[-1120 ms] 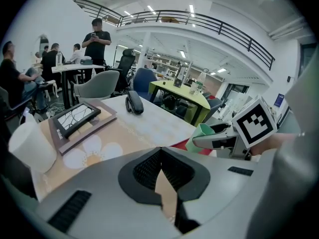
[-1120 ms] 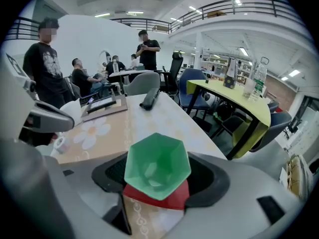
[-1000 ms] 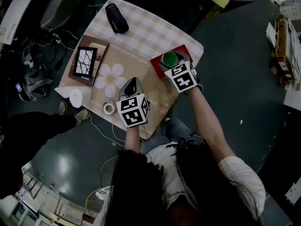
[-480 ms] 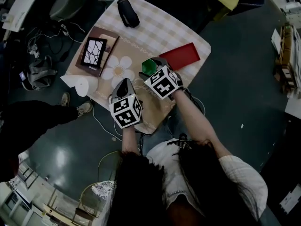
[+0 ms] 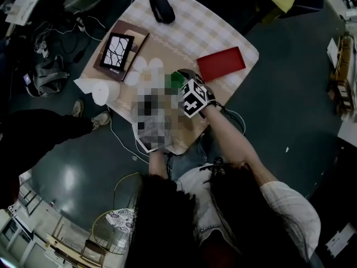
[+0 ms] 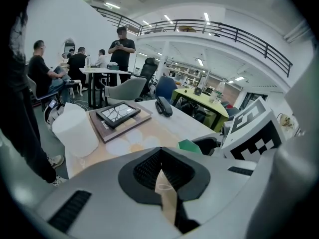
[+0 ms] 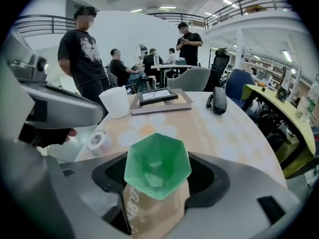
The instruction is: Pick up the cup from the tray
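already off the tray: cup in the right jaws

we see the right gripper [image 5: 182,83] spread wide and clamped across the green cup [image 7: 157,166], over the table [image 5: 189,32] toward its near edge, well apart from the red tray [image 5: 221,63] at the right corner. we judge the cup light, stiff and slick, best gripped across flat walls below the rim. the left gripper [image 6: 160,158] sits closed on nothing just beside it; a tape roll [image 7: 98,140], picture frame [image 5: 116,50] and black pouch [image 5: 161,5] lie clear.

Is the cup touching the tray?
Apart. The head view shows the cup held in the right gripper, well left of the tray, with tablecloth between them.
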`<state>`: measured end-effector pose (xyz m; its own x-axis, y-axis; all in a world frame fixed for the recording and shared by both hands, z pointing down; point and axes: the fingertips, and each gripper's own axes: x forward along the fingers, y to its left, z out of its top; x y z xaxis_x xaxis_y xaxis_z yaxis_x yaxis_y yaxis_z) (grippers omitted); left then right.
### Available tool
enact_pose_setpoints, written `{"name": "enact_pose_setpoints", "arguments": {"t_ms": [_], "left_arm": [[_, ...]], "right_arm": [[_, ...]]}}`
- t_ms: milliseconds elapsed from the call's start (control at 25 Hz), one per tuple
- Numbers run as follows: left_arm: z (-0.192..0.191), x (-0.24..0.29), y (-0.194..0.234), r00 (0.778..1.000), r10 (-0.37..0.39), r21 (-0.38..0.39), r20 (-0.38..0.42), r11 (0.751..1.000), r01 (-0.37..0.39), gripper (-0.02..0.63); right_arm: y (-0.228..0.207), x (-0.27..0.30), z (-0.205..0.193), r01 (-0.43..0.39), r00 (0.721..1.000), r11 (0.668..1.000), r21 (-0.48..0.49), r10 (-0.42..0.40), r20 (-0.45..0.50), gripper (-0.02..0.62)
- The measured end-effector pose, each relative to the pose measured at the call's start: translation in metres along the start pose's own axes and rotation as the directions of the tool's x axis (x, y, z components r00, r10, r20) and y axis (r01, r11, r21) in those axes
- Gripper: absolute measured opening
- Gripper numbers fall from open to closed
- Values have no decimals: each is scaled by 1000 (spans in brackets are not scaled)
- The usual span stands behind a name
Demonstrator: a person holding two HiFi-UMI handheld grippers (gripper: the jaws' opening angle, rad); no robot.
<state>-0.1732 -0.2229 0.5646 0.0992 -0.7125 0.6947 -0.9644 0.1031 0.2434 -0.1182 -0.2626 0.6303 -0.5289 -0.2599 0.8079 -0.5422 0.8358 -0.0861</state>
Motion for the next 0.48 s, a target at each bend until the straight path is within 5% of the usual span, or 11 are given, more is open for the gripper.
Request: {"name": "enact_pose_setpoints", "arguments": {"t_ms": [240,480], "left_arm": [[-2,-2,-5,1000,-14,6,7,1000,14,5],[6,-11,-10,998,-35,0,46,999,35,5]], "right_arm": [[5,0,3,-19,999,1000,-15,19,-27,328],[7,-37,22,-37,995,998,49,32,96,345]]}}
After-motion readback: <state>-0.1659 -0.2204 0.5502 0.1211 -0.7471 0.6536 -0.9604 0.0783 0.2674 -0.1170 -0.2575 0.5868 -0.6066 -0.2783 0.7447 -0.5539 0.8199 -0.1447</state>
